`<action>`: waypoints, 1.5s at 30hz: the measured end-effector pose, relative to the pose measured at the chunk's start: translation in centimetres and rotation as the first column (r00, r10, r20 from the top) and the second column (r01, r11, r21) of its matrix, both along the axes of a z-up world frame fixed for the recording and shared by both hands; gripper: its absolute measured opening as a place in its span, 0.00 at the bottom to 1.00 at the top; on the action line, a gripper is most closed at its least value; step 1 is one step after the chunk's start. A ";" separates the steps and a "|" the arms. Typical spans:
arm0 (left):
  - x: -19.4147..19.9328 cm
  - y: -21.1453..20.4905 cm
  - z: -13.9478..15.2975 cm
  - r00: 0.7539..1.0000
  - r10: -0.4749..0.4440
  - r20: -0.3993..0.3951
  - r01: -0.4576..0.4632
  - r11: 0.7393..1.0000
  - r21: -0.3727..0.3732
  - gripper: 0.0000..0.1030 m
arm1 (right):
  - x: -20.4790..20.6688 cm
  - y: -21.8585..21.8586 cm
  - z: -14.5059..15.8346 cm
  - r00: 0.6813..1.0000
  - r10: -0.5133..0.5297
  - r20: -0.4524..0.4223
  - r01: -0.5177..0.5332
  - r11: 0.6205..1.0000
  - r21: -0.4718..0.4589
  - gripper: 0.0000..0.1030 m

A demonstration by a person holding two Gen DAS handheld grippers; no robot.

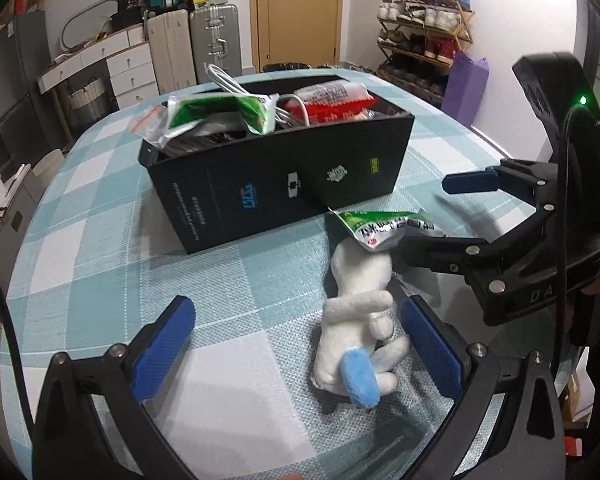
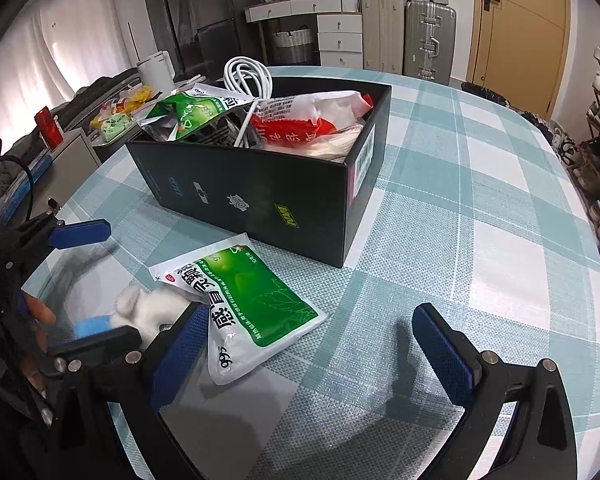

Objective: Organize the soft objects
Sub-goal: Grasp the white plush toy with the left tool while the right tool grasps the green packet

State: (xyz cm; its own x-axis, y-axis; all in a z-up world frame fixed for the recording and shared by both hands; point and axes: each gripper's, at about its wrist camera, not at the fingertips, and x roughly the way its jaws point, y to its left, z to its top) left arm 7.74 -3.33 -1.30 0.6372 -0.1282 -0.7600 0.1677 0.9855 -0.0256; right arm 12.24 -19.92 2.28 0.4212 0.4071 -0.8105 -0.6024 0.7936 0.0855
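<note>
A white plush toy (image 1: pixel 358 320) with a blue end lies on the checked tablecloth, between the fingers of my open left gripper (image 1: pixel 300 348) and close to its right finger. One end of the toy is tucked under a green-and-white soft packet (image 1: pixel 384 226). That packet (image 2: pixel 252 312) lies flat in front of the black box (image 2: pixel 260 184), inside my open right gripper (image 2: pixel 310 354), near its left finger. The box (image 1: pixel 284 176) holds another green packet (image 1: pixel 220 110), a red-and-white packet (image 1: pixel 332 104) and a coiled white cable (image 2: pixel 248 74). The right gripper (image 1: pixel 448 216) reaches in from the right.
The round table's teal checked cloth (image 2: pixel 480 220) stretches bare to the right of the box. Suitcases (image 1: pixel 204 48), a white drawer unit (image 1: pixel 132 68), a door, a shoe rack (image 1: pixel 424 36) and a purple bag (image 1: pixel 468 88) stand beyond the table's far edge.
</note>
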 end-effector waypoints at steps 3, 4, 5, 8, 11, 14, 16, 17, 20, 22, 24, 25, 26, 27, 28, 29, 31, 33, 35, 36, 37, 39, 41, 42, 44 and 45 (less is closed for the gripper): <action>0.1 -0.2 -0.2 1.000 -0.011 -0.006 0.011 1.000 0.000 0.97 | -0.1 0.3 0.0 1.000 0.004 0.000 -0.004 1.000 0.013 0.99; 0.1 -0.3 -0.2 1.000 -0.017 -0.008 0.017 1.000 0.001 0.93 | -0.1 0.3 0.0 1.000 0.003 0.005 -0.003 1.000 0.016 0.99; 0.1 -0.4 -0.3 1.000 -0.023 -0.012 0.023 1.000 0.001 0.88 | -0.2 0.4 0.0 1.000 0.002 0.009 -0.002 1.000 0.019 0.99; 0.4 -0.4 -0.7 0.999 -0.025 -0.039 0.025 1.000 0.005 0.73 | -0.3 0.8 0.1 1.000 0.018 0.013 -0.018 0.999 0.028 0.99; 0.3 -0.1 -0.5 0.999 -0.025 -0.035 0.025 1.000 -0.011 0.66 | -0.4 1.2 0.0 0.999 0.033 0.005 -0.033 0.999 0.033 0.97; 0.1 0.3 -0.4 0.999 -0.022 -0.026 0.022 1.000 -0.019 0.52 | -0.5 1.5 0.0 0.999 0.050 -0.001 -0.050 0.998 0.042 0.92; 0.0 0.7 -0.3 1.000 -0.019 -0.018 0.019 0.999 -0.032 0.43 | -0.6 1.7 -0.1 0.998 0.064 -0.010 -0.064 0.997 0.052 0.88; -0.1 0.9 -0.2 1.000 -0.017 -0.018 0.017 0.999 -0.041 0.42 | -0.7 1.8 -0.1 0.997 0.072 -0.015 -0.071 0.996 0.058 0.84; -0.2 1.2 -0.2 1.000 -0.019 -0.015 0.018 0.998 -0.052 0.39 | -0.8 2.1 -0.1 0.995 0.094 -0.031 -0.091 0.993 0.075 0.78; -0.3 1.4 -0.3 1.000 -0.019 -0.014 0.018 0.998 -0.057 0.38 | -0.9 2.2 -0.1 0.994 0.101 -0.031 -0.099 0.992 0.077 0.74; -0.3 1.5 -0.4 1.000 -0.018 -0.014 0.017 0.998 -0.063 0.38 | -1.0 2.3 -0.1 0.993 0.111 -0.034 -0.107 0.991 0.086 0.70; -0.3 1.6 -0.4 1.000 -0.018 -0.014 0.017 0.998 -0.065 0.38 | -1.1 2.3 0.0 0.993 0.116 -0.034 -0.112 0.990 0.087 0.69; -0.4 1.6 -0.4 1.000 -0.017 -0.014 0.016 0.998 -0.066 0.38 | -1.2 2.4 0.0 0.992 0.122 -0.035 -0.119 0.989 0.087 0.65; -0.4 1.6 -0.4 1.000 -0.017 -0.014 0.016 0.998 -0.066 0.38 | -1.4 2.5 0.0 0.990 0.134 -0.037 -0.130 0.987 0.092 0.59; -0.4 1.6 -0.4 1.000 -0.016 -0.014 0.015 0.998 -0.067 0.38 | -1.5 2.6 0.1 0.989 0.144 -0.038 -0.140 0.986 0.095 0.56; -0.4 1.6 -0.4 1.000 -0.017 -0.014 0.016 0.998 -0.067 0.37 | -1.7 2.8 0.1 0.987 0.157 -0.039 -0.153 0.984 0.095 0.51; -0.4 1.7 -0.4 1.000 -0.017 -0.014 0.016 0.997 -0.070 0.37 | -2.0 3.1 0.0 0.985 0.170 -0.024 -0.168 0.983 0.071 0.50; -0.5 1.7 -0.3 1.000 -0.016 -0.011 0.015 0.997 -0.070 0.37 | -2.3 3.2 0.0 0.983 0.181 -0.014 -0.180 0.982 0.058 0.45; -0.6 1.8 -0.2 1.000 -0.013 -0.007 0.013 0.998 -0.067 0.37 | -2.3 3.1 0.0 0.983 0.184 -0.013 -0.183 0.981 0.059 0.43; -0.7 1.8 -0.1 1.000 -0.012 -0.003 0.011 0.998 -0.064 0.37 | -2.4 3.0 0.1 0.982 0.187 -0.011 -0.186 0.981 0.062 0.41; -0.7 1.8 0.0 1.000 -0.009 0.000 0.009 0.998 -0.064 0.37 | -2.4 2.9 0.2 0.982 0.189 -0.007 -0.188 0.980 0.068 0.39; -0.7 1.9 0.1 1.000 -0.004 0.005 0.004 0.998 -0.067 0.37 | -2.5 2.6 0.6 0.982 0.191 0.003 -0.191 0.978 0.082 0.31; -0.8 2.1 0.3 1.000 0.003 0.011 -0.002 0.998 -0.068 0.37 | -2.5 2.3 0.9 0.982 0.191 0.013 -0.191 0.978 0.087 0.28; -0.9 2.2 0.4 1.000 0.005 0.013 -0.004 0.997 -0.071 0.37 | -2.4 2.1 1.1 0.982 0.187 0.018 -0.188 0.978 0.094 0.26; -1.1 2.4 0.6 1.000 0.010 0.022 -0.009 0.997 -0.074 0.37 | -2.4 2.0 1.4 0.983 0.182 0.025 -0.184 0.978 0.104 0.22; -1.1 2.5 0.7 1.000 0.012 0.026 -0.010 0.997 -0.077 0.37 | -2.4 1.8 1.5 0.983 0.182 0.029 -0.184 0.977 0.109 0.19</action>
State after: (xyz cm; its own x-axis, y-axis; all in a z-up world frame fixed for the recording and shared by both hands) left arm 6.64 -0.85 -0.59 0.6586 -0.1782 -0.7311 0.1582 0.9826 -0.0970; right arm 9.81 -18.10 3.82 0.3464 0.5655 -0.7485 -0.7386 0.6563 0.1540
